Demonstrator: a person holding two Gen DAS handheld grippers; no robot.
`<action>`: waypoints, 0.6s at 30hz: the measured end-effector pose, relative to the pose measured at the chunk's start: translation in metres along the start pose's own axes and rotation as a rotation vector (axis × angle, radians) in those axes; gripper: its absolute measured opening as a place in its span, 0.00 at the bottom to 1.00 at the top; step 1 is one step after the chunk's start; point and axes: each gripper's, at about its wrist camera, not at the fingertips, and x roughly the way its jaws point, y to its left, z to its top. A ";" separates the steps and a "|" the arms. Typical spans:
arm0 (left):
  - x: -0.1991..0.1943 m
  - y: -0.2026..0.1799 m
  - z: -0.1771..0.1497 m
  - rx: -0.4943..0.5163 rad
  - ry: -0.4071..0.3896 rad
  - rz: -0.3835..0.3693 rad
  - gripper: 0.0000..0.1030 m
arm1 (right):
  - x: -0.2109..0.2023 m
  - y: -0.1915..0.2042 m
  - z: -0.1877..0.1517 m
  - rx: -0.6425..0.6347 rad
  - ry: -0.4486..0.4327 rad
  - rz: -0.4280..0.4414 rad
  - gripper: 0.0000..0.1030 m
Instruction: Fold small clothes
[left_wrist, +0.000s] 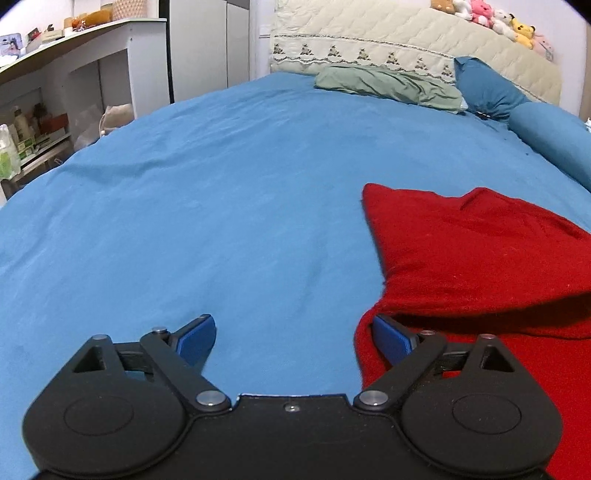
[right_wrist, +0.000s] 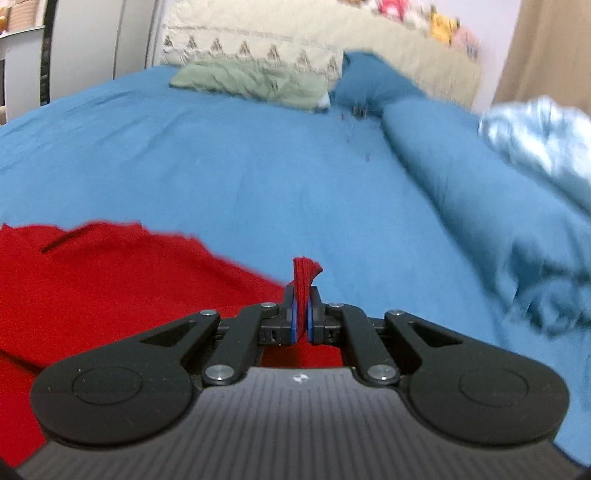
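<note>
Blue bedsheet (left_wrist: 207, 206) fills both views, a green cloth (left_wrist: 388, 86) and blue pillow (left_wrist: 484, 86) at the top. My left tongs (left_wrist: 293, 341) gape wide, holding nothing; my right tongs (right_wrist: 302, 317) pinch an edge of the red garment (right_wrist: 110, 291), lower left.

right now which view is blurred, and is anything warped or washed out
Right wrist view: motion blur smears the pillows and the pale cloth at right, yet the red garment pinched in the jaws stays crisp. Left wrist view: sharp, evenly lit, no glare; fisheye bulges the bed and darkens the corners.
</note>
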 end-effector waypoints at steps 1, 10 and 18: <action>-0.001 -0.002 -0.001 0.007 0.002 0.009 0.92 | 0.003 -0.004 -0.010 0.029 0.013 0.017 0.19; -0.055 -0.037 0.017 0.114 -0.160 -0.065 0.96 | -0.012 -0.034 -0.091 0.173 -0.005 0.090 0.70; -0.018 -0.108 0.031 0.237 -0.070 -0.234 0.98 | -0.001 -0.008 -0.082 0.097 -0.026 0.244 0.85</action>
